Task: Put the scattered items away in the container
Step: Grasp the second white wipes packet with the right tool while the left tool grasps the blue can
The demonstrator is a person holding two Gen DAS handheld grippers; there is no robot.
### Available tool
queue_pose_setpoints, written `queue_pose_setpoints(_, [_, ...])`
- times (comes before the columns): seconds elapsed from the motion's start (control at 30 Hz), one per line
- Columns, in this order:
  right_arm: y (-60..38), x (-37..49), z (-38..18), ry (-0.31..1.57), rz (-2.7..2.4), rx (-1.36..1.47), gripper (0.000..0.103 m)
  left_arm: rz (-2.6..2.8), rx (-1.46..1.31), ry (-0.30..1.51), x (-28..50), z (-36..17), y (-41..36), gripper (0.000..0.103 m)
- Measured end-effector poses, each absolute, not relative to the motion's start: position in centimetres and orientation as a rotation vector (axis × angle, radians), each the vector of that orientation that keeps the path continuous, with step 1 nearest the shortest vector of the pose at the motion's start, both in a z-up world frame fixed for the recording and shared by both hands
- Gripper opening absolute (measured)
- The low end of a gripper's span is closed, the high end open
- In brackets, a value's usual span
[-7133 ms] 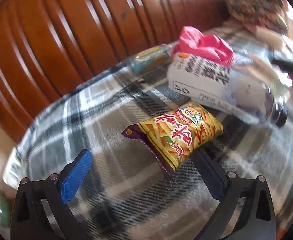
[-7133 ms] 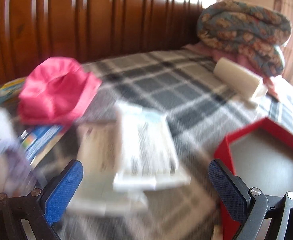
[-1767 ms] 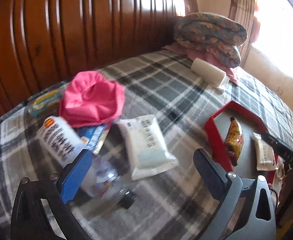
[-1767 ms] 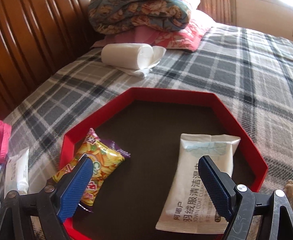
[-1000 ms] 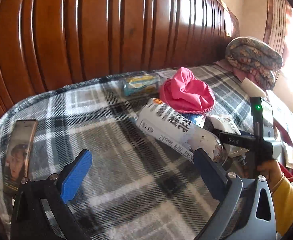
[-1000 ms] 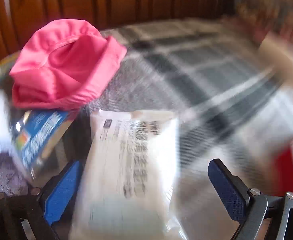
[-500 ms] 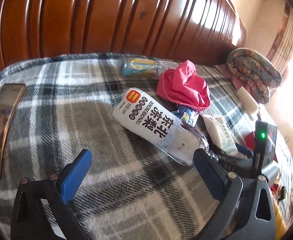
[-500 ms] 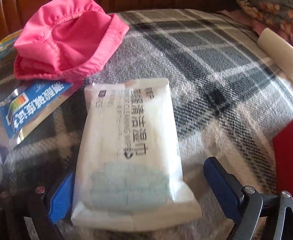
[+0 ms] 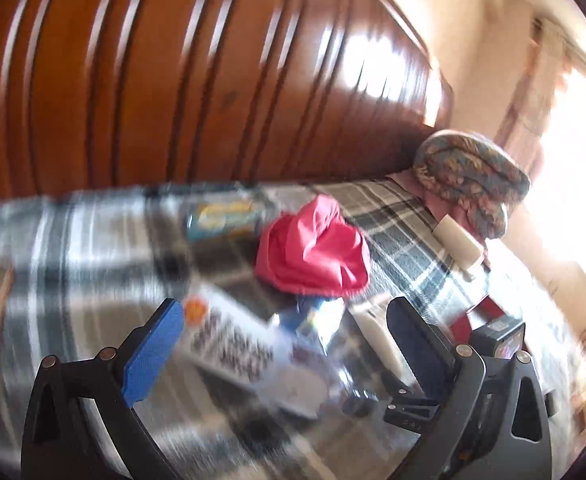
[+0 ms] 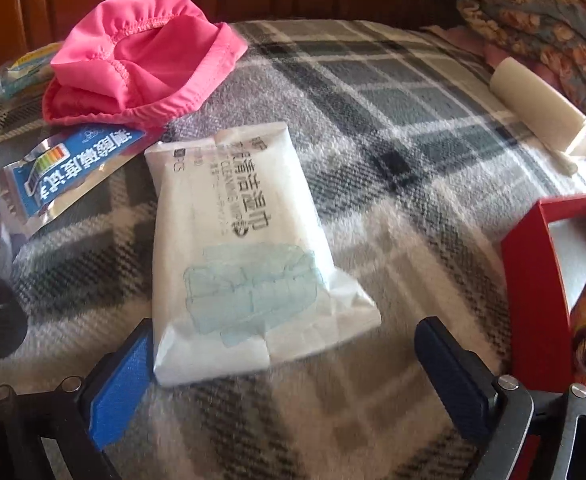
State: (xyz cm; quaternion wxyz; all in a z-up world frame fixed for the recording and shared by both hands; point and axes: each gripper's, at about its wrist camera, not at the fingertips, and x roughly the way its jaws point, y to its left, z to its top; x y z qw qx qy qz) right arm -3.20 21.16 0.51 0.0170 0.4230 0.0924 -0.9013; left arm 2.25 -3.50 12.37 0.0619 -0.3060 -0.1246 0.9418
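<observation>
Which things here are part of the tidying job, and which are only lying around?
Job: wipes pack, blue sachet, pink cloth, bottle, red tray, both open grippers.
Lying about: folded quilt, white roll, plaid blanket.

A home bedroom: a plaid blanket (image 10: 393,152) covers the bed below a wooden headboard (image 9: 197,92) (folded floral quilt (image 9: 473,176) at its far edge).

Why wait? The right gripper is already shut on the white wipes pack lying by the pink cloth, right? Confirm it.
Not shut. The right wrist view shows the right gripper open, its jaws spread either side of the white wipes pack, which does lie by the pink cloth.
</observation>
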Motion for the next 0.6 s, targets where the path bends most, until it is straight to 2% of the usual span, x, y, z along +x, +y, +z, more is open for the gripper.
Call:
queue_pose_setpoints(0.1, [19.9,-5.8,0.3,0.373,-2.791,1.273,0.103,2.835,-0.943,-0.11,-0.9,13.3,-1.3,0.103])
queue_pose_setpoints(0.13, [19.8,-6.8,0.2,0.35,-2.778,1.278,0.103,2.809,-0.972,-0.033,-2.1,13.2,-0.5,0.103])
queue_pose_setpoints(0.2, [20.7,-8.7,-0.2,0.183,-2.741,1.318,0.103,2.739,-1.078,0.095,-4.8,12.1,1.4,0.103])
queue_pose_setpoints(0.27, [21.7,-9.1,-0.3,0.069,-2.728,1.319,0.103,2.671,-1.18,0.143,-6.7,10.4,2.7,0.103])
queue_pose_setpoints(0.43, [21.5,-8.6,-0.3,0.079,-2.74,1.293,0.103,2.487,-1.41,0.119,-10.1,4.0,6.3,0.103])
queue_pose_setpoints(0.5, [21.5,-8.6,-0.2,0.073,-2.738,1.292,0.103,2.524,-1.496,0.223,-10.7,2.1,7.3,0.086])
queue_pose_setpoints(0.6, [21.4,-8.6,-0.2,0.086,-2.739,1.294,0.103,2.541,-1.511,0.27,-11.0,2.0,7.6,0.085])
